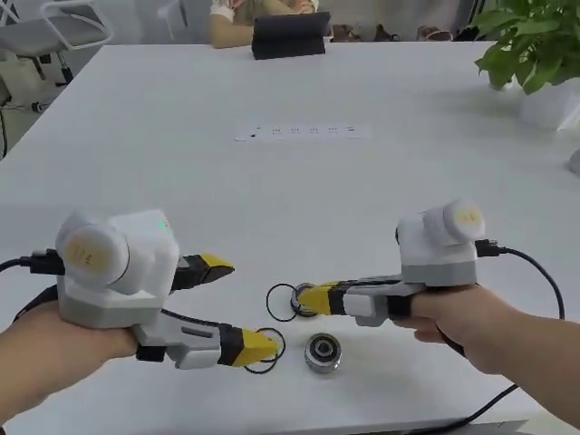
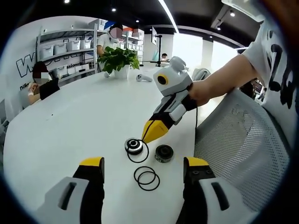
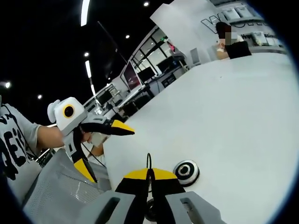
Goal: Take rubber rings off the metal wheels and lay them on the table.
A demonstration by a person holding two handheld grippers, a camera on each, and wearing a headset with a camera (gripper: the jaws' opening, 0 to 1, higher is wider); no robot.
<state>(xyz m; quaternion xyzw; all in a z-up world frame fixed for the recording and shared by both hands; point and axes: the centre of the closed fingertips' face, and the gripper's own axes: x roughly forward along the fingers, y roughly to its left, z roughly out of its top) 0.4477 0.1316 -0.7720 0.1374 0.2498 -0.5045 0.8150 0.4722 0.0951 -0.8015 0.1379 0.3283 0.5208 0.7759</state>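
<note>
A broad white surface (image 1: 299, 195) stretches away ahead of the jaws. Well beyond them at its middle lies a flat white strip of sockets (image 1: 304, 132). At the far edge stands a dark tablet case (image 1: 290, 36), with a seated person (image 1: 231, 29) behind it. Far ahead and right of the jaws sits a green leafy plant in a white pot (image 1: 530, 45). Far left, off the surface, stands a grey mesh office chair (image 1: 54, 32).

Your left gripper (image 2: 144, 162): jaws spread wide, two loose rings (image 2: 147, 178) lying ahead on table (image 2: 70, 121). Your right gripper (image 2: 150, 132): jaws closed on rubber ring (image 2: 138, 162) at wheel (image 2: 133, 145); second wheel (image 2: 164, 152) just beside.
</note>
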